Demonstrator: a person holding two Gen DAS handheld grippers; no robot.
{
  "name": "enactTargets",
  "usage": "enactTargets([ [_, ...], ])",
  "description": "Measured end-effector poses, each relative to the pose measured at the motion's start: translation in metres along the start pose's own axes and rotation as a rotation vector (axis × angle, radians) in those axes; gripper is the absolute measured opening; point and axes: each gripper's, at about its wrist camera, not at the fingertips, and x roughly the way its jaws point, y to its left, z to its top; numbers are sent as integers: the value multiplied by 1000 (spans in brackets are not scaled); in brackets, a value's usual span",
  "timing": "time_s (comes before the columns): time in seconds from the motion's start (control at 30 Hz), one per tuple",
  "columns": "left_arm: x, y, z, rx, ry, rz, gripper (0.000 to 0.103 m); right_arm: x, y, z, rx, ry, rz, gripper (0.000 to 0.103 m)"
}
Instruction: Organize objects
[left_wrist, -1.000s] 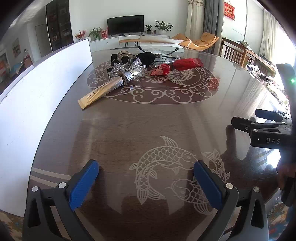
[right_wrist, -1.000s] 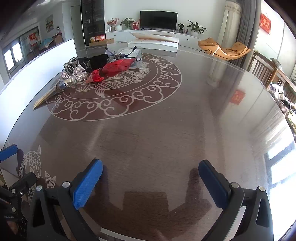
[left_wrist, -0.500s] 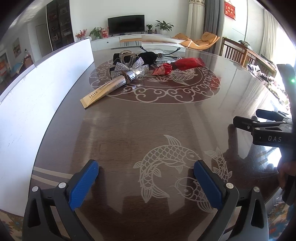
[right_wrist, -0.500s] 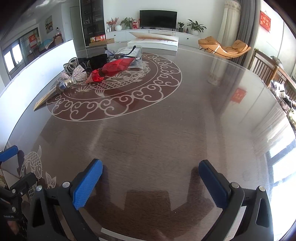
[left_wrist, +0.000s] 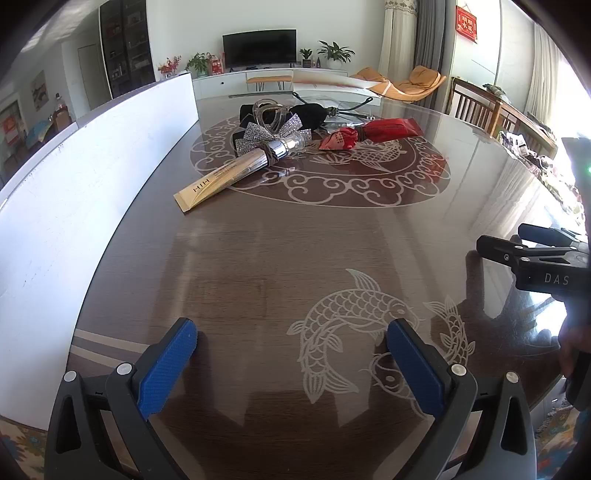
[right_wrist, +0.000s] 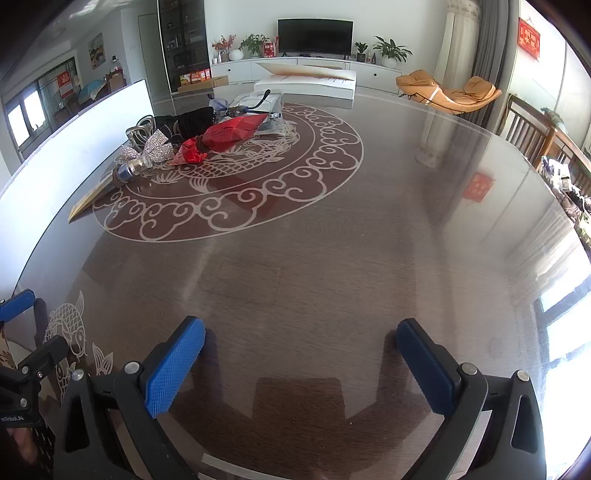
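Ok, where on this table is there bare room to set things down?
Free: the near half of the table, between the white board and the fish inlay, and the whole right side. Crowded: the far medallion, around the gold tube, bow and red packet.

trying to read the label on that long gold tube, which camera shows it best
The left wrist view. There the gold tube lies full length on the table, its printed end facing the camera, its silver cap beside the glitter bow. The right wrist view shows the tube only edge-on at far left, with no print readable.
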Motion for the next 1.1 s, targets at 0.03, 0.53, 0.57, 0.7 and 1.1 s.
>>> enactTargets([
  [0.03,0,0,0,0,0,0,103,0,0,0,0,0,0,103],
  [0.53,-1,12,-1,-29,-1,23,103,0,0,0,0,0,0,103],
  [0.57,-1,13,-2,-31,-1,24,103,0,0,0,0,0,0,103],
  [0.7,-1,13,-2,-31,-4,26,103,0,0,0,0,0,0,103],
  [1.1,-2,13,-2,-31,-4,26,103,0,0,0,0,0,0,103],
])
